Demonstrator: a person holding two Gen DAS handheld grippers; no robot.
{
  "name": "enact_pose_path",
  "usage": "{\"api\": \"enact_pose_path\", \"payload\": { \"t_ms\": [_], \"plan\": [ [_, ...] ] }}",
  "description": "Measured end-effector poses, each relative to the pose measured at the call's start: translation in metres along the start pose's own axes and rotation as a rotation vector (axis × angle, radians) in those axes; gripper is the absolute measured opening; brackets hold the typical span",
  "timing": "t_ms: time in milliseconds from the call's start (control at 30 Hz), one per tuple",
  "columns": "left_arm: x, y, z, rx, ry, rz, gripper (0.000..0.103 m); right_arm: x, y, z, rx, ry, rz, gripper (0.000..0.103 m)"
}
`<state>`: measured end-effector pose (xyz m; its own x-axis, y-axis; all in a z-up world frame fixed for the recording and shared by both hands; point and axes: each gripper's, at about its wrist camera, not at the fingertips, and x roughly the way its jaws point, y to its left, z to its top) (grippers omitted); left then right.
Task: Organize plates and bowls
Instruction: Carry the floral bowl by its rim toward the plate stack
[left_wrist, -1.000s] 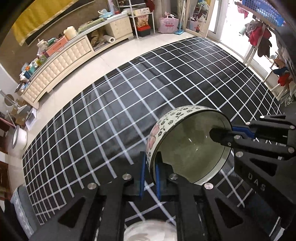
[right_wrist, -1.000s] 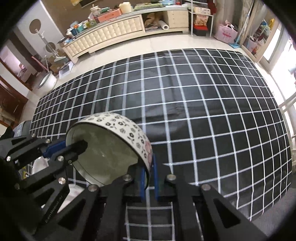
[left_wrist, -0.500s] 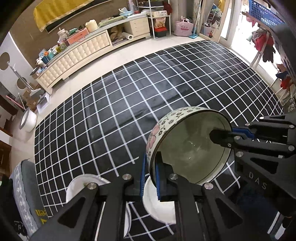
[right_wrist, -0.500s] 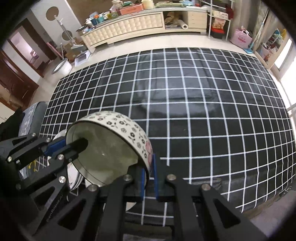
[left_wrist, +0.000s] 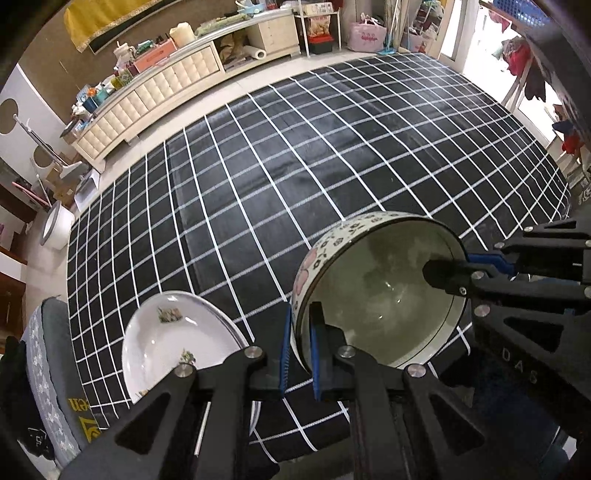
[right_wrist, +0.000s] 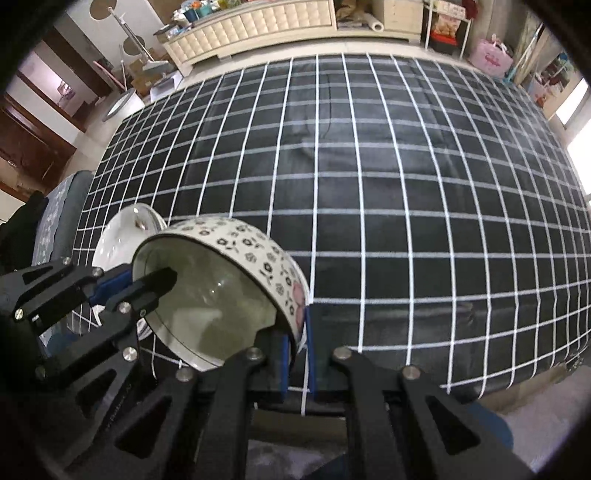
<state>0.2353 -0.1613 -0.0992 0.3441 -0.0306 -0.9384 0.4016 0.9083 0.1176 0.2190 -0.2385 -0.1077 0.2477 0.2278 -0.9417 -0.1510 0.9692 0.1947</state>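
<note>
Two tools shared one bowl (left_wrist: 376, 295), held on its side in the air above the checked surface (left_wrist: 295, 155): the left tool (left_wrist: 297, 354) pinched one rim, the right tool (right_wrist: 296, 356) the opposite rim, likely to steady its weight. White plates (left_wrist: 166, 347) lay stacked just beside, probably its destination.

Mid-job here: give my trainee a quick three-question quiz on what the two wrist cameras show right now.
1. True or false: both the left claw and the right claw grip the floral bowl.
2. What lies on the white plate? A) a spoon B) food scraps C) a cup
3. Fill in: the tablecloth is black with white ____ lines.

Key: 1 true; 2 B; 3 grid.
</note>
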Motion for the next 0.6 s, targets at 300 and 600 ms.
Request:
{"api": "enact_pose_path", "payload": {
  "t_ms": [300,600],
  "plan": [
    [0.012,0.003,-0.012,-0.013,0.026,-0.017,0.008,0.014,0.001,-0.004,0.013,0.037,0.018,0.011],
    [0.027,0.009,-0.016,-0.037,0.046,-0.049,0.009,0.014,0.013,-0.002,-0.081,-0.001,-0.065,0.011]
  ]
}}
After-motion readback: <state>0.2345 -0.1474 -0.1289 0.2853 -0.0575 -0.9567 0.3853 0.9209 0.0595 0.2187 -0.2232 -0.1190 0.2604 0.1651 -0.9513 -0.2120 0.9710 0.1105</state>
